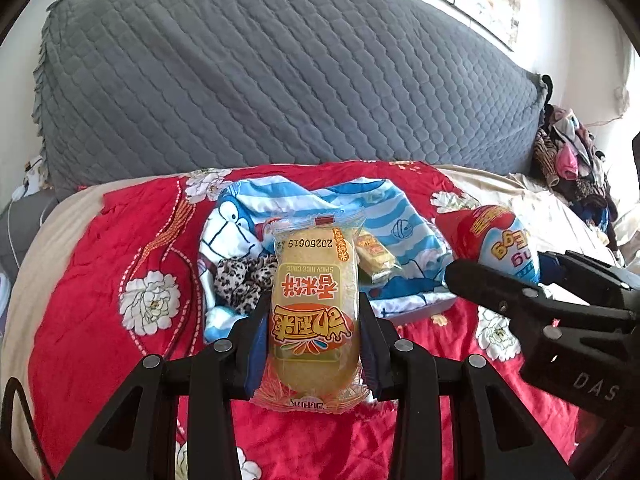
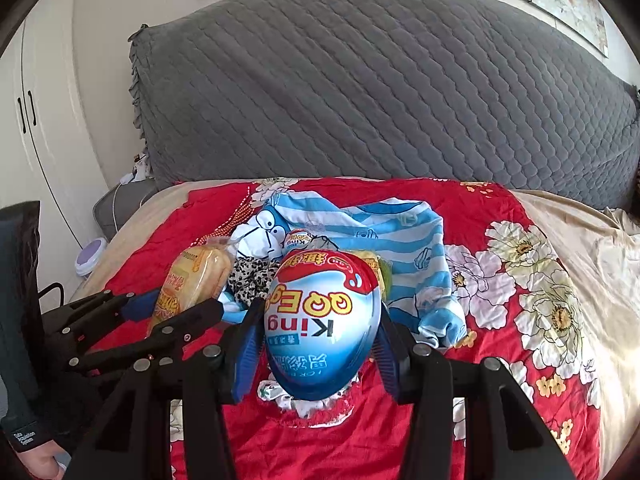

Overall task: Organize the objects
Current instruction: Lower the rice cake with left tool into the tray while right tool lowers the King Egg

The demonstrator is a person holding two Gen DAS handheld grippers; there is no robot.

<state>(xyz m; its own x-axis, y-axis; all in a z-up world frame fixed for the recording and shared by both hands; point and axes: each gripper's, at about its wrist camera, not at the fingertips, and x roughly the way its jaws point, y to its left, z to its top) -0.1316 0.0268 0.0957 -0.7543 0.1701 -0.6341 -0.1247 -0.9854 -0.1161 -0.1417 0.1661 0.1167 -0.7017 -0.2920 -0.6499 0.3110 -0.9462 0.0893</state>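
Observation:
My left gripper [image 1: 314,312] is shut on a yellow rice cake packet [image 1: 314,300] and holds it above the red floral bedspread [image 1: 120,248]. My right gripper [image 2: 320,320] is shut on a blue and red egg-shaped snack pack [image 2: 322,320]. The egg pack also shows in the left wrist view [image 1: 500,244], and the rice cake packet in the right wrist view [image 2: 192,280]. On the bed lie a blue striped cartoon garment [image 1: 392,216], a leopard-print cloth [image 1: 244,276], a second small cake packet [image 1: 376,258] and a small egg pack [image 2: 296,240].
A grey quilted headboard [image 1: 260,80] stands behind the bed. A pile of clothes [image 1: 568,152] sits at the far right. White wardrobe doors [image 2: 36,120] and a purple-topped round object [image 2: 92,256] on the floor are at the left.

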